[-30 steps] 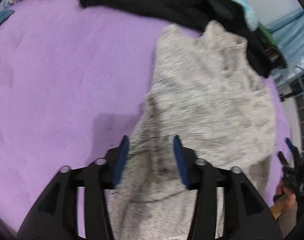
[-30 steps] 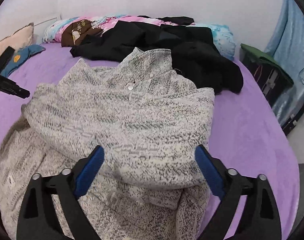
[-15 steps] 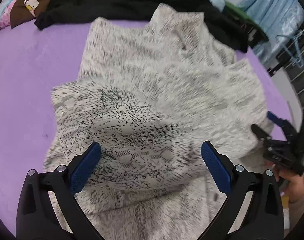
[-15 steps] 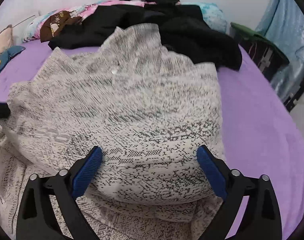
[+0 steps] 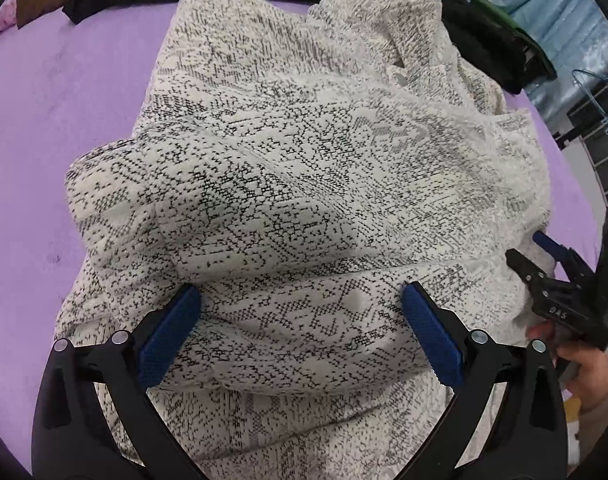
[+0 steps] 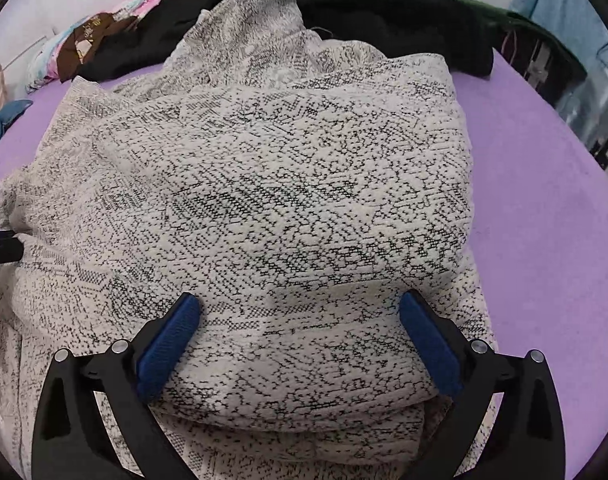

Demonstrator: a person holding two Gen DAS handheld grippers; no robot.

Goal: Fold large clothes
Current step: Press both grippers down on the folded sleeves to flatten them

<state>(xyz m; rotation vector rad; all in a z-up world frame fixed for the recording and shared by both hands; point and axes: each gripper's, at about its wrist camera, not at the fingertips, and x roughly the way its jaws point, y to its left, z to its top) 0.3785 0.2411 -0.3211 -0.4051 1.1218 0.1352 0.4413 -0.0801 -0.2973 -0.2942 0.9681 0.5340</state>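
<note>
Both grippers have their blue fingers spread wide, and nothing is pinched in them. The left gripper (image 5: 300, 336) tips down over the speckled sweater (image 5: 304, 200), with one blue finger (image 5: 170, 334) on each side of a soft fold. The cloth lies under and between the fingers, but the pads do not squeeze it. The right gripper (image 6: 300, 340) does the same over the sweater's near edge, fingers (image 6: 427, 344) wide apart.

I think the fingers are wide so they can come down and grab a thick bunch of cloth for the next fold.

Past the fingertips, the sweater is already doubled over, with a top layer lying on a bottom layer that sticks out close to the fingers. Its collar (image 6: 248, 12) points away from the fingers, toward the far side of the bed. So its long way runs from the fingers straight out to the collar.

Around it is the purple bedsheet (image 6: 543, 200). Beyond the collar lies a pile of black clothes (image 6: 383, 8).
</note>
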